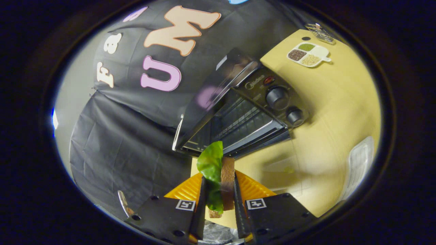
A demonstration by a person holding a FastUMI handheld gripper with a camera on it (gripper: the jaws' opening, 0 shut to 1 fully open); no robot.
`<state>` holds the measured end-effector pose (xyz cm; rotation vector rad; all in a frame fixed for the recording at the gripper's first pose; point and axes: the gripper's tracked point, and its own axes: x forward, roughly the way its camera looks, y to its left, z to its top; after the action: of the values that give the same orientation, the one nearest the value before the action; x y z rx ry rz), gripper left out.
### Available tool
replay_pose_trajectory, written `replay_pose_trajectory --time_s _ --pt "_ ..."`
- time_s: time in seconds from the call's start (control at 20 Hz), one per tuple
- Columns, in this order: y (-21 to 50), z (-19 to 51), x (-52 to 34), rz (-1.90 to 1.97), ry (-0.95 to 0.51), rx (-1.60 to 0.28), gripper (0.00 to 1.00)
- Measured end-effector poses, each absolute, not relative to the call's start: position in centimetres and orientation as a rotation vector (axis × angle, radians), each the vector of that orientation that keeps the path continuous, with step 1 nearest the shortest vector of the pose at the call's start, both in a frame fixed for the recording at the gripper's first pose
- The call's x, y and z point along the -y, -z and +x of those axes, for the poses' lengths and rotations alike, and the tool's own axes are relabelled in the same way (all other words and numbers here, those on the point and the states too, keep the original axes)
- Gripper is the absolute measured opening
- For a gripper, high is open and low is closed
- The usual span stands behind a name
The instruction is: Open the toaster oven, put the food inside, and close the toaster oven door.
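Black toaster oven [238,112] w/ glass door already down, gripper [219,200] clamped on brown bread slice w/ green lettuce leaf [218,173] above orange ridged tray [252,190], short of oven; left: insert food, shut door.

The gripper [220,204] is built from two broad, flat-faced blocks, each marked near its inner corner with a small square black-and-white tag; round screw holes are set along the blocks' outer edges.
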<state>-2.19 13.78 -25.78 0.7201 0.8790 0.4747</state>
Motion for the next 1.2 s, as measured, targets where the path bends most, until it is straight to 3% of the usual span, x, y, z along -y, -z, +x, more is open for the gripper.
replay_pose_trajectory --time_s 0.4,0.8,1.2 --pt "26.7 2.4 -15.5 0.763 -0.464 -0.754 0.40" --pt "28.9 5.8 -18.1 0.832 -0.426 -0.745 0.40" --pt "29.3 9.9 -17.0 0.812 -0.309 -0.648 0.40"
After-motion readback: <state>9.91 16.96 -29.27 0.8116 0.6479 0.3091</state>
